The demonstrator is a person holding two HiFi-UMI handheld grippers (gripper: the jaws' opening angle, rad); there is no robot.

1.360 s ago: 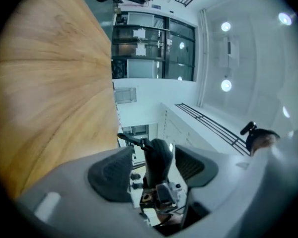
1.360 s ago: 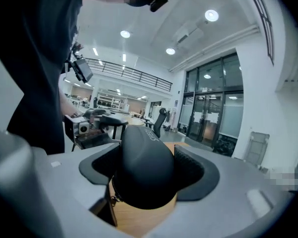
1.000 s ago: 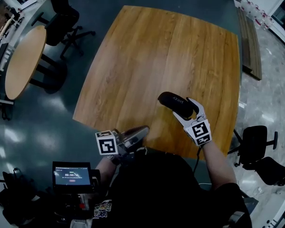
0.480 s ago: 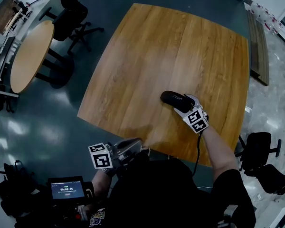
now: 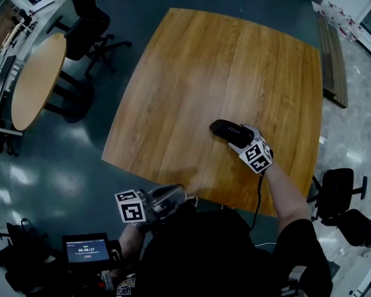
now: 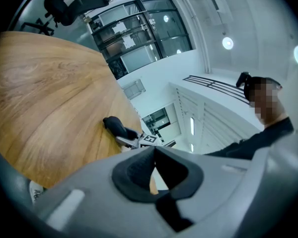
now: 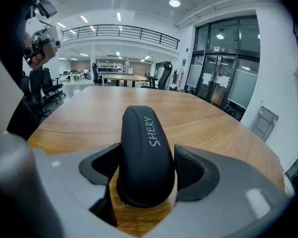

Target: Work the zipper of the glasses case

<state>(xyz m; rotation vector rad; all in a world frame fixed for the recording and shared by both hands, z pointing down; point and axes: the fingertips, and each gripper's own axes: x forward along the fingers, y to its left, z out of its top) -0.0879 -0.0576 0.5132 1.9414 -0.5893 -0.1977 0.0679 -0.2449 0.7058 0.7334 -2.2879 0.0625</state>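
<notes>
1. Head view: the right arm stretches forward over the near edge of the desk (image 5: 222, 73). The right gripper (image 5: 242, 140) is angled downward at the wood. The black glasses case (image 5: 227, 130) sits between its jaws and lies on the desk, its far end poking out past the fingertips. The left gripper (image 5: 173, 193) is tucked close to the body at the near desk edge, behind and to the left of the right gripper and well apart from the case. The person's torso hides most of the left arm.

2. Left gripper view: the left gripper (image 6: 156, 168) points roughly level and is clenched, pads together with nothing between them. Far ahead of its tips, the glasses case (image 6: 113, 125) lies on the desk (image 6: 49, 98) with the right gripper (image 6: 138, 141) on it; both are small and lack detail.

3. Right gripper view: the right gripper (image 7: 146, 170) is grasping the glasses case (image 7: 144, 143) by its two long sides. The case runs straight ahead from the jaws, resting on the desk (image 7: 89, 113), with "SHERY" lettered on top. The zipper cannot be made out here.
</notes>
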